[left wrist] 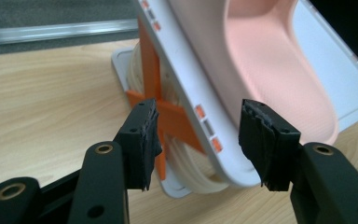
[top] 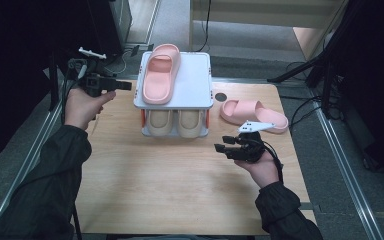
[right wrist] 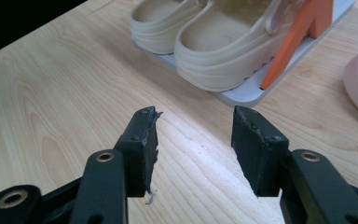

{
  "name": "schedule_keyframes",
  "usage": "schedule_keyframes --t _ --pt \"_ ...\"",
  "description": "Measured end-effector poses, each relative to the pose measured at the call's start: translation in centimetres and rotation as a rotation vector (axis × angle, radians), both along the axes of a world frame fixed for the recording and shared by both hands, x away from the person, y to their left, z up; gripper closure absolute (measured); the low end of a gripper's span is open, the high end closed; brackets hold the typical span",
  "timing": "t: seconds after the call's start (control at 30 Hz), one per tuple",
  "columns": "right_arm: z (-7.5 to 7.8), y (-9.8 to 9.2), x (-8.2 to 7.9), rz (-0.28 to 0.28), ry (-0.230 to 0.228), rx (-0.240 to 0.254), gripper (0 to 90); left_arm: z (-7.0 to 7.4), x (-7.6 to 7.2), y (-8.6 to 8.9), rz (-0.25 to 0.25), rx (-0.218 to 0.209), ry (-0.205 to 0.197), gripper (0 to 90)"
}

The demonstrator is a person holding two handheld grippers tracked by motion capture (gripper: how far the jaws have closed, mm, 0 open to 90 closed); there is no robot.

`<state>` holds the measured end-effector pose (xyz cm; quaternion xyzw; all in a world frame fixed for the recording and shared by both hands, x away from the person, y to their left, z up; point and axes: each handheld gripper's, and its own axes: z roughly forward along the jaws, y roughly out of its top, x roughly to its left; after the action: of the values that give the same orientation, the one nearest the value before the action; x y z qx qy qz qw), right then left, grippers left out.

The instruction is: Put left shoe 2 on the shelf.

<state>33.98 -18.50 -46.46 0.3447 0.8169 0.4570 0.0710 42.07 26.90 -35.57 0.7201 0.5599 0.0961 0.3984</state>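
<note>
Overhead, smooth pink slipper [top: 161, 74] tops glossy white rack [top: 200, 82].

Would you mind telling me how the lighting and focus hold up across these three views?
High view: the wooden table is evenly lit, the surroundings fall to near black, and detail is soft. Left gripper view: the shoe rack and pink slipper sit very close and look slightly soft, without harsh glare. Right gripper view: a bright sheen on the wood between the jaws, and the beige clogs are reasonably sharp.
</note>
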Motion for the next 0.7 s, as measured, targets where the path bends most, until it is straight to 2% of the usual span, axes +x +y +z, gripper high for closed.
schedule_keyframes --t 0.1,0.4,0.5,0.7 --pt "0.0 -0.2 0.1 -0.004 -0.013 -0.014 50.3 -0.9 -0.7 0.2 0.0 0.0 -0.007 46.5" --pt "-0.2 -0.8 0.4 -0.024 -0.003 -0.021 50.1 -3.6 -2.9 0.2 -0.011 0.004 -0.007 45.4" --pt "-0.2 -0.9 0.5 -0.029 -0.005 -0.022 50.2 -4.5 -3.6 0.2 -0.005 -0.014 -0.008 45.9" --pt "-0.4 -1.5 0.8 -0.033 0.003 -0.02 56.1 -6.4 -5.2 -0.1 -0.01 -0.013 -0.015 45.4"
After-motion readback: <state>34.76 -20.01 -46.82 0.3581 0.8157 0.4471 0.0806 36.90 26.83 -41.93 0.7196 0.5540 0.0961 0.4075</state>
